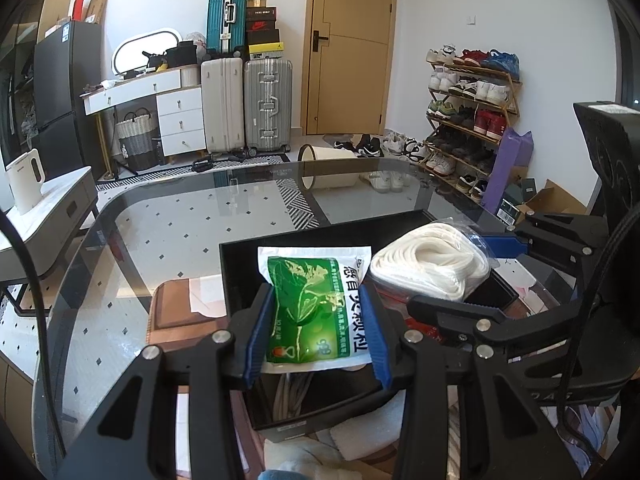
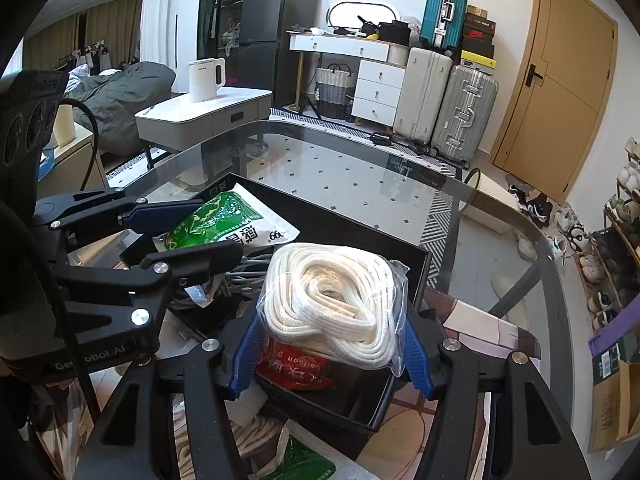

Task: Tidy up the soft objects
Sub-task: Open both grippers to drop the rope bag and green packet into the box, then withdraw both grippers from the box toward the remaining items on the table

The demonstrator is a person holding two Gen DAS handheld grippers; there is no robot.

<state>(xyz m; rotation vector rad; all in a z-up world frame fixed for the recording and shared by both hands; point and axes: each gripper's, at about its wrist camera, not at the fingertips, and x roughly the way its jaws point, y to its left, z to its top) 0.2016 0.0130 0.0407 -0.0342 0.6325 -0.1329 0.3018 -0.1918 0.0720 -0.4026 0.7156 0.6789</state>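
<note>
The left gripper (image 1: 316,332) jaws clamp the green sachet (image 1: 312,308) lengthwise toward the far wall, over the black box (image 1: 240,280), while the right gripper (image 2: 332,356) jaws hold the bagged white rope coil (image 2: 332,300).

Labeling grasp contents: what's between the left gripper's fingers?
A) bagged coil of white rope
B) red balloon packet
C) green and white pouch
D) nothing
C: in the left wrist view the left gripper has its blue pads pressed on the sides of the green and white pouch; the bagged white rope sits in the right gripper.
</note>
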